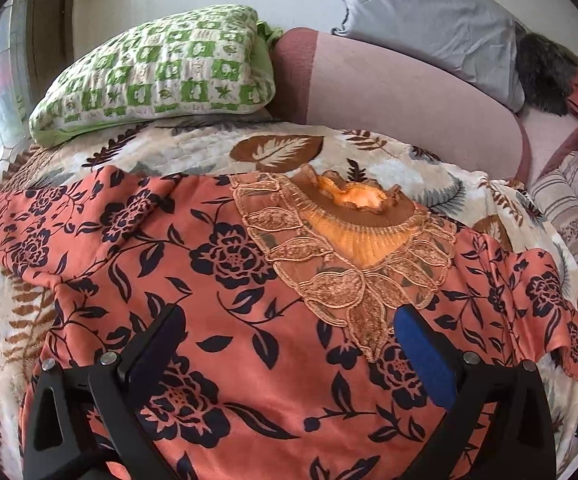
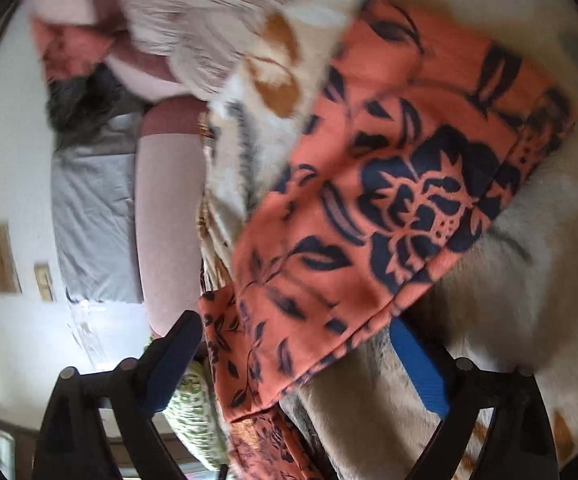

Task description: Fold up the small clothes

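Lying flat on the leaf-print quilt [image 1: 193, 148], front up, the orange floral top [image 1: 217, 280] has its lace neckline [image 1: 353, 256] pointing toward the pillows, both sleeves spread out to the sides. It reads as laid out for folding, with no fold made yet.

The left gripper [image 1: 285, 340] hovers over the chest of the top, jaws wide, nothing between the pads, only fabric below them. Placement looks like a hold-down or pivot spot just under the lace panel, so the body keeps put while a side gets folded. No clear contact with the cloth can be told.

The right gripper [image 2: 295, 354] is rolled on its side, so its view is tilted and blurred. Jaws are wide, with one sleeve [image 2: 373, 184] of the top reaching in between the fingers; the pads are not pressing on it. The sideways roll likely lines the fingers up with the sleeve's edge, one under and one over, for a pinch.

The green checked pillow [image 1: 157, 72], grey pillow [image 1: 429, 20] and pink bolster [image 1: 401, 88] sit at the head end, well clear of the top. A striped cloth [image 1: 577, 204] lies beside the sleeve on the far side.

Likely next: closing on the sleeve and carrying it inward across the chest.
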The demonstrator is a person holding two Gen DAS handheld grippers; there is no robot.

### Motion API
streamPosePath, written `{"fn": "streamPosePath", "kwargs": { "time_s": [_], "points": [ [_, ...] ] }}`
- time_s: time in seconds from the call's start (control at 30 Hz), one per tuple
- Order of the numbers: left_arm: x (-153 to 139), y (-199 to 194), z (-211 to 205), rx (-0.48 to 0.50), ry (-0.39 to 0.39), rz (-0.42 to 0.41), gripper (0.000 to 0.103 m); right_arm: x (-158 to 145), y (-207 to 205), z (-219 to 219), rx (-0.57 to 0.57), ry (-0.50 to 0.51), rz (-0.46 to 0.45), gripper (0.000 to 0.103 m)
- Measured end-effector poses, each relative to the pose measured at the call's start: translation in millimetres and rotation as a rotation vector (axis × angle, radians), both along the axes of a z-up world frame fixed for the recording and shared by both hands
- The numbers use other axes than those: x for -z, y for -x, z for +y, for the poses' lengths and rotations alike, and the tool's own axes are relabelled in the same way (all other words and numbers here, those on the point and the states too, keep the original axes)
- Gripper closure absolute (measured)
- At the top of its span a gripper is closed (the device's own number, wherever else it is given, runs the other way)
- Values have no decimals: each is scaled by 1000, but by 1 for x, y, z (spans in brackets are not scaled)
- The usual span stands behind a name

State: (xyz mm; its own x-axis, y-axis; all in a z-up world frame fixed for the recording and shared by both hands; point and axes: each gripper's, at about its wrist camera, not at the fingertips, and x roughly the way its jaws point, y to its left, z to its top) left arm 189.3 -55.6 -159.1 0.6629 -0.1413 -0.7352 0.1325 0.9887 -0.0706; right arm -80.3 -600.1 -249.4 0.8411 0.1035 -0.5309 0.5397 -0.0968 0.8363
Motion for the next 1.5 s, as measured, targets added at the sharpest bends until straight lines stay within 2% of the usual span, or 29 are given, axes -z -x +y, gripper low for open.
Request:
{"fn": "streamPosePath", "kwargs": {
  "time_s": [0.03,0.1,0.17,0.23,0.37,0.47,0.6,0.7,0.77,0.83,0.9,1.0,1.03,1.07,1.1,1.13,1.2,1.33,1.4,1.5],
  "points": [
    [1,-2,2,-11,1,1,0,-3,-2,0,7,9,-10,9],
    [5,-5,8,-37,9,9,0,-8,-8,-2,1,63,16,21],
    [7,-9,13,-59,18,17,0,-6,-14,-5,-7,86,35,58],
    [7,-11,19,-80,7,22,0,-11,-20,-6,1,111,74,82],
    [1,-17,38,-160,-32,3,0,-70,-52,7,-67,355,66,82],
    [-11,-21,57,-236,-42,-32,0,-123,-98,35,-170,462,-34,82],
    [-24,-24,85,-332,-67,-70,0,-182,-178,115,-382,558,-168,82],
    [-30,-29,112,-403,-46,-66,0,-199,-232,192,-544,594,-221,82],
    [-32,-31,132,-451,-6,-46,0,-193,-260,249,-650,603,-219,82],
    [-34,-30,149,-497,26,-27,0,-179,-282,298,-752,620,-177,82],
    [-35,-30,166,-550,44,-15,0,-149,-306,348,-877,626,-100,81],
    [-36,-29,187,-624,21,-6,0,-95,-332,393,-1040,545,-11,74],
    [-35,-31,192,-650,2,0,0,-75,-334,404,-1082,508,20,59],
    [-35,-33,196,-667,-12,6,0,-59,-333,411,-1107,463,33,29],
    [-35,-34,200,-675,-15,13,0,-47,-323,416,-1116,415,25,19],
    [-35,-35,203,-675,-9,19,0,-41,-316,417,-1119,392,16,16],
    [-36,-36,204,-654,8,24,0,-41,-305,415,-1154,377,-25,16],
    [-39,-41,189,-575,-7,16,0,-77,-273,397,-1206,440,-158,16],
    [-42,-44,176,-507,3,-3,0,-91,-252,370,-1161,470,-200,16],
    [-45,-43,152,-377,35,-29,0,-100,-232,323,-1028,468,-183,16]
  ]
}}
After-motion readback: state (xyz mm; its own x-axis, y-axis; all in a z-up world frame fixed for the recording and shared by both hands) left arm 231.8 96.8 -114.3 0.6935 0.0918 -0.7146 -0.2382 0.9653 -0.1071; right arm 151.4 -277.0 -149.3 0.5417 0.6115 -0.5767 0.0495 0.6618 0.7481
